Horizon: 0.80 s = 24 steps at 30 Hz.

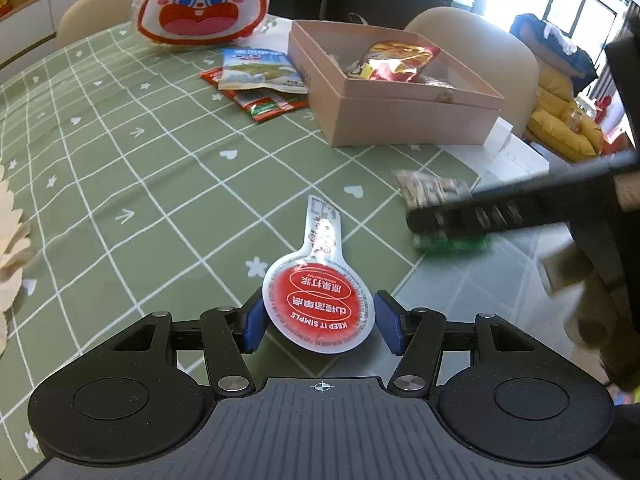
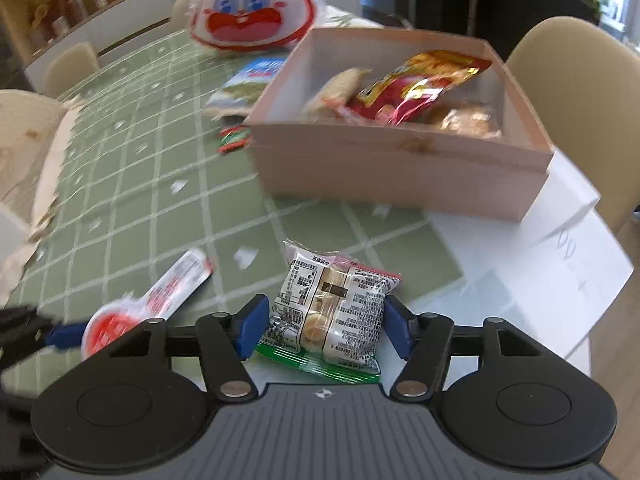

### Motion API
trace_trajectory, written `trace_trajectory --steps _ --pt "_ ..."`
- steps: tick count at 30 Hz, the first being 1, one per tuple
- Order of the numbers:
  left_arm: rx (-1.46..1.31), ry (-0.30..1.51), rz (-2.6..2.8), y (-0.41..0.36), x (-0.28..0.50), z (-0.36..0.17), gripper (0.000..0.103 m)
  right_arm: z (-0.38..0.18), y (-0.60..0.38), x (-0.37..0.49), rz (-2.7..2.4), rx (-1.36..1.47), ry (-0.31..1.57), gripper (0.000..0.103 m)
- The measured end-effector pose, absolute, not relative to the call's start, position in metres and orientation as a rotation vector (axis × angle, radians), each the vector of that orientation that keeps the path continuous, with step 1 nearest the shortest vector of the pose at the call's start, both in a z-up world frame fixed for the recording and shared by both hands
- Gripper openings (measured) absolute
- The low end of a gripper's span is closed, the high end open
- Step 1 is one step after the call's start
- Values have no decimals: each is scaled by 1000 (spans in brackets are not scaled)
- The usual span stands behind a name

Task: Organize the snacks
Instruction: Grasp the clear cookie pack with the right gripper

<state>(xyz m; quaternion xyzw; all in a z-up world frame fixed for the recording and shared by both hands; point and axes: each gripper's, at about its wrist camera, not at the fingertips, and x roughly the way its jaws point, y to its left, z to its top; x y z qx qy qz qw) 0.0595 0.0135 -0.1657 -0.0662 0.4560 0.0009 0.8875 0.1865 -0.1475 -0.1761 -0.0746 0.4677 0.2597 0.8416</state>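
My left gripper point(image 1: 319, 322) has its blue pads on both sides of a red round jelly cup point(image 1: 319, 307) with a long white tab, lying on the green checked tablecloth. My right gripper point(image 2: 322, 328) is closed on a clear biscuit packet point(image 2: 332, 312) with a green edge. The jelly cup point(image 2: 132, 308) also shows at the left in the right wrist view. The right gripper point(image 1: 452, 216) and its packet appear blurred at the right in the left wrist view. A pink open box point(image 1: 400, 116) holding several snacks stands behind.
A rabbit-face bag point(image 1: 200, 4) stands at the table's far side. A blue-white packet point(image 1: 260, 70) and a red packet point(image 1: 272, 106) lie left of the box. White paper point(image 2: 540, 264) lies at the right. Chairs ring the table.
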Motion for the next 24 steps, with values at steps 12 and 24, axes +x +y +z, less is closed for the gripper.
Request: trace_trajectory --steps 12,24 --pt "-230 942 -18 24 51 -165 61 -180 -181 124 560 -182 935 81" --pt "-182 956 -40 17 66 -166 62 -188 -170 118 563 -217 936 103"
